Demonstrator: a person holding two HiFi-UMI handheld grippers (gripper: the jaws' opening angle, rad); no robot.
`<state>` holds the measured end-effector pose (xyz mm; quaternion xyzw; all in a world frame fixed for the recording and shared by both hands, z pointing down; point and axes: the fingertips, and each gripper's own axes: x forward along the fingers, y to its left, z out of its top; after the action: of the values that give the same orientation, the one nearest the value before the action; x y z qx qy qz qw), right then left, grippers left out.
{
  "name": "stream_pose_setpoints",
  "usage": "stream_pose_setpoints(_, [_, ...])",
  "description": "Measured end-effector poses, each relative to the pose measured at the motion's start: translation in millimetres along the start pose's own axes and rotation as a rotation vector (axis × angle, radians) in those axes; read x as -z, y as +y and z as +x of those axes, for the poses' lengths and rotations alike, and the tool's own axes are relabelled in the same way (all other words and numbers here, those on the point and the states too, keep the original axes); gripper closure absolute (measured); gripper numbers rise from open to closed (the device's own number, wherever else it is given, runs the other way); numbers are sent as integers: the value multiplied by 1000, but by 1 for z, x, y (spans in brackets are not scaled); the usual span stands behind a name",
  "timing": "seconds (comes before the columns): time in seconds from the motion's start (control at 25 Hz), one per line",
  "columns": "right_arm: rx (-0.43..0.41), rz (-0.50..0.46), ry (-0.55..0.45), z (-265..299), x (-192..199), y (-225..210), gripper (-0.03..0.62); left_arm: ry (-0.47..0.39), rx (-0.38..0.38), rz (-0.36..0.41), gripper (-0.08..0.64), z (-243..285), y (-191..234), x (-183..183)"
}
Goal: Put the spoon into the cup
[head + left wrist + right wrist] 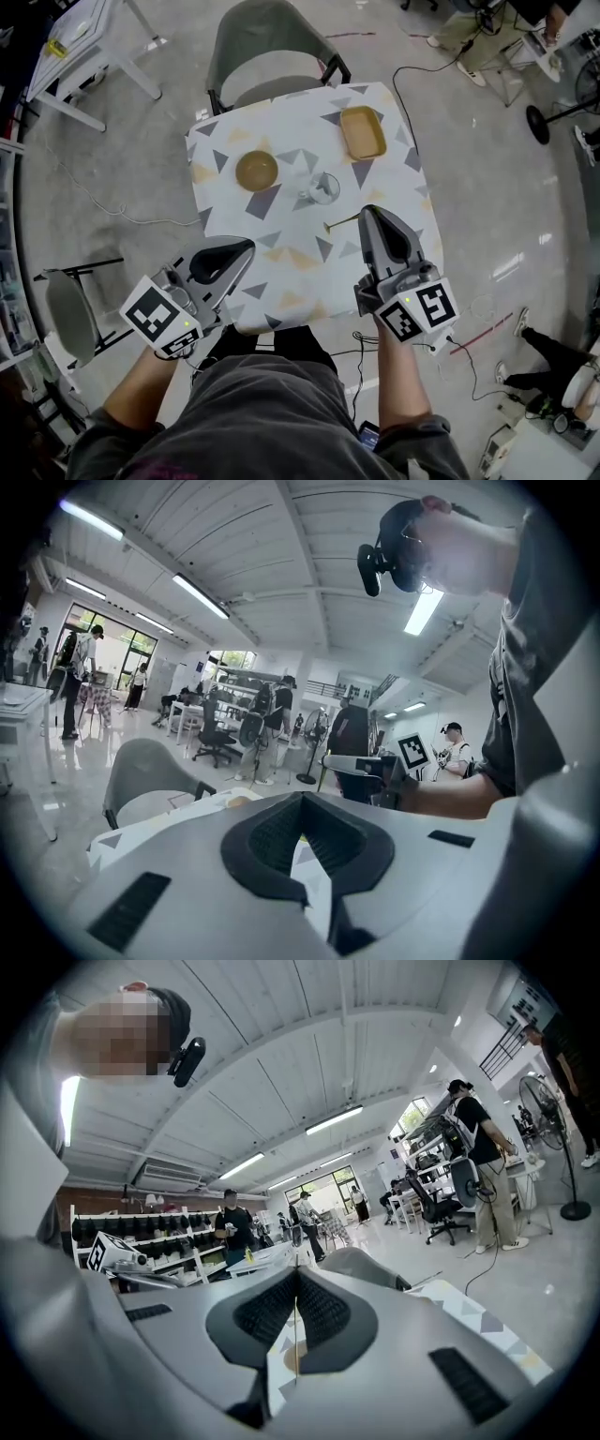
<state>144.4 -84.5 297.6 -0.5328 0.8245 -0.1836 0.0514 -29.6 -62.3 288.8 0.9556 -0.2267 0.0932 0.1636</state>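
Note:
A thin gold spoon [342,221] sticks out to the left from the tip of my right gripper [366,210], low over the patterned table [281,258]. In the right gripper view its handle [296,1344] shows as a fine gold line running down the seam of the closed jaws [296,1274]. A clear glass cup [322,188] stands just beyond and to the left of that tip. My left gripper [251,244] hovers over the table's near left part, shut with nothing in it [300,799].
A wooden bowl [256,171] sits left of the cup. A tan tray [362,131] lies at the far right corner. A grey chair [272,52] stands behind the table and another chair [70,314] at my left. Cables run across the floor.

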Motion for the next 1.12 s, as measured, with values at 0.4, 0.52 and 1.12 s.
stream_pose_setpoints(0.4, [-1, 32, 30, 39, 19, -49, 571, 32, -45, -36, 545, 29, 23, 13])
stream_pose_setpoints(0.52, [4, 42, 41, 48, 29, -58, 571, 36, -47, -43, 545, 37, 30, 17])
stream_pose_setpoints(1.12, [18, 71, 72, 81, 80, -99, 571, 75, -51, -76, 545, 65, 48, 46])
